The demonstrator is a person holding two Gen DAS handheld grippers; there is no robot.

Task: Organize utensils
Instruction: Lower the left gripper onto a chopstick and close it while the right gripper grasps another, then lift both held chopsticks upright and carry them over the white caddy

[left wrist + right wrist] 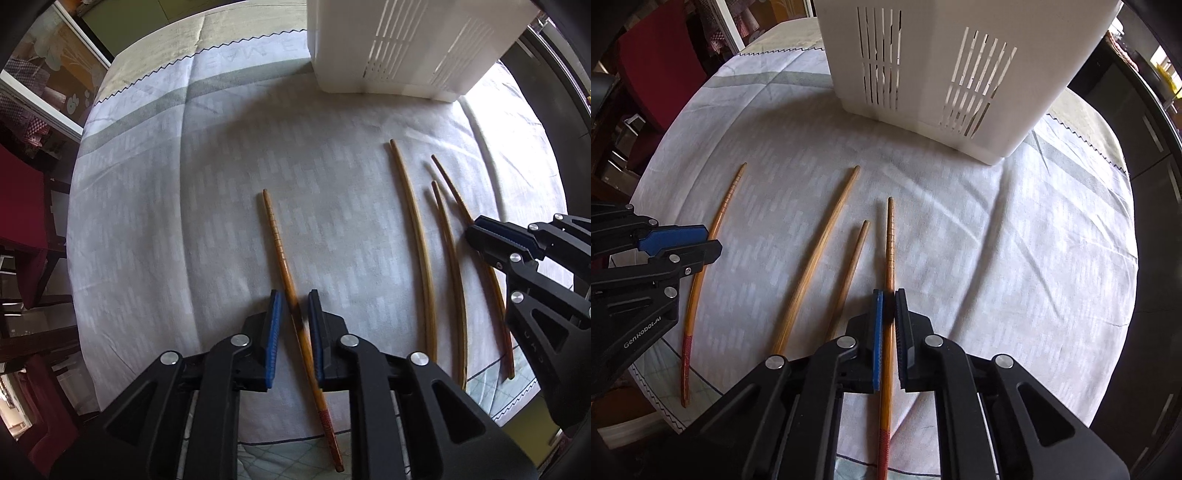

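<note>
Several wooden chopsticks lie on the white tablecloth (207, 206). My left gripper (295, 295) straddles a ridged, red-ended chopstick (279, 243); the jaws stand slightly apart, with small gaps beside the stick. My right gripper (888, 295) is shut on another ridged, red-ended chopstick (890, 236), pads pressed to both sides. Two plain chopsticks (820, 254) (851, 266) lie between the two grippers. A white slotted utensil holder (934, 66) stands at the far side; it also shows in the left wrist view (399, 44). Each gripper shows in the other's view, the right (480, 236) and the left (709, 240).
The table edge curves close behind both grippers. Red chairs (22, 206) stand to the left of the table. A dark cabinet (1156, 184) runs along the right side.
</note>
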